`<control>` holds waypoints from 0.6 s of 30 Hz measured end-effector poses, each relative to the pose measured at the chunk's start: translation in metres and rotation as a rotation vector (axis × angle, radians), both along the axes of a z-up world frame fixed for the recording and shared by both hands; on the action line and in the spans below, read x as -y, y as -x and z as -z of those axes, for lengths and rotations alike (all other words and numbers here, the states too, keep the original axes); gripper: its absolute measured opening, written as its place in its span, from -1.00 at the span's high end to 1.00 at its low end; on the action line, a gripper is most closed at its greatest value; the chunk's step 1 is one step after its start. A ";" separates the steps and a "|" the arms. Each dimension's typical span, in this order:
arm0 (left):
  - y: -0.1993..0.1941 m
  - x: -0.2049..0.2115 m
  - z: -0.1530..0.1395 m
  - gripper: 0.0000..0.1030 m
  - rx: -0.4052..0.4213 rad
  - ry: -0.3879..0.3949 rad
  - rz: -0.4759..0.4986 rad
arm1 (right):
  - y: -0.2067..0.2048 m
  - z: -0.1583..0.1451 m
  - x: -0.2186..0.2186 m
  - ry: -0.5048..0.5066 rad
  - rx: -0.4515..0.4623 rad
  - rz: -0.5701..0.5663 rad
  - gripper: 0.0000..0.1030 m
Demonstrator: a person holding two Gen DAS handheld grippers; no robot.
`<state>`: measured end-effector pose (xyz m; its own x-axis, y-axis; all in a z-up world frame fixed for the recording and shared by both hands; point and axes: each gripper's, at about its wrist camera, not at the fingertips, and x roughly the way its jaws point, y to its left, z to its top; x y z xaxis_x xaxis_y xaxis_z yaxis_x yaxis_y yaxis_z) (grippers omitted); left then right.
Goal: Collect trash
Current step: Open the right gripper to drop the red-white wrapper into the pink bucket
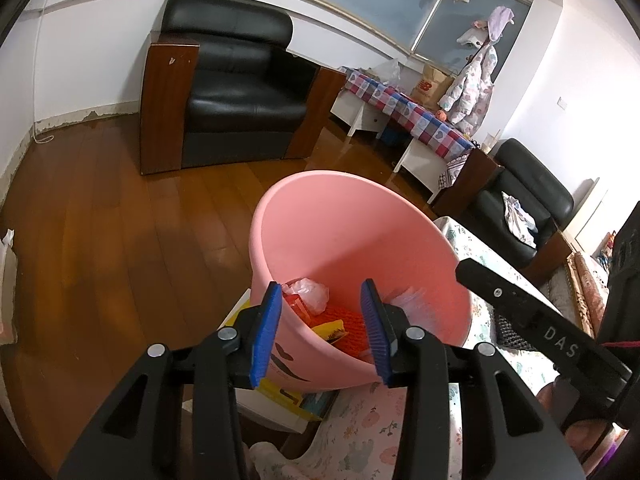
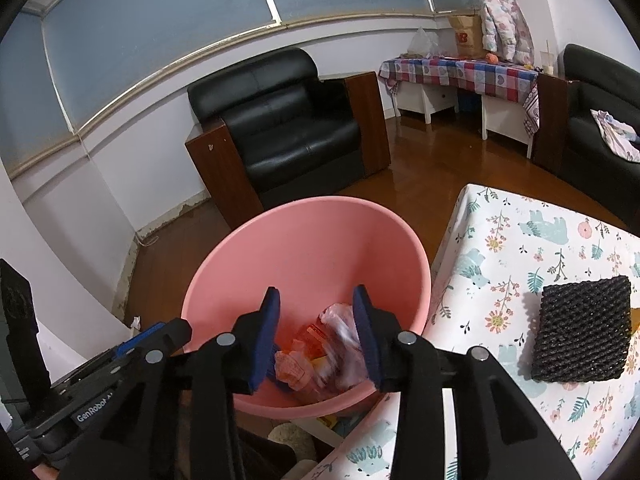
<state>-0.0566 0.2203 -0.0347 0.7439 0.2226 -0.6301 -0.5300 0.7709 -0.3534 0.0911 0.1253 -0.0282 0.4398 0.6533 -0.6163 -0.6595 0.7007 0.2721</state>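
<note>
Here both tongs point(image 1: 326, 332) point(image 2: 318, 334) gape empty over the pink bin point(image 2: 308, 240); only the right view shows the black pad point(image 2: 584, 328)

This is a living room in a home. A black leather armchair point(image 2: 292, 120) with wooden sides stands on a brown wooden floor point(image 1: 112, 232) under a wide window point(image 2: 160, 20). A low white table with a checkered cloth point(image 2: 460, 70) carries a paper bag point(image 1: 430, 86) and a child's padded jacket point(image 1: 472, 84). A second black armchair point(image 1: 520, 200) holds some clothes, and a floral tablecloth point(image 2: 520, 248) covers the near table.
</note>
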 end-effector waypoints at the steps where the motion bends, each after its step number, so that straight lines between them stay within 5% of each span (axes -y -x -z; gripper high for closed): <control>1: 0.000 0.000 -0.001 0.20 -0.001 0.000 0.000 | 0.000 -0.001 0.001 -0.001 0.002 -0.001 0.27; 18: -0.001 -0.004 -0.002 0.20 0.010 0.029 0.003 | 0.005 0.002 0.016 -0.021 -0.028 -0.003 0.21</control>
<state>-0.0552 0.2242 -0.0326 0.7507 0.2022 -0.6290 -0.5244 0.7614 -0.3812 0.0860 0.1093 -0.0302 0.4206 0.6675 -0.6144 -0.6533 0.6927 0.3054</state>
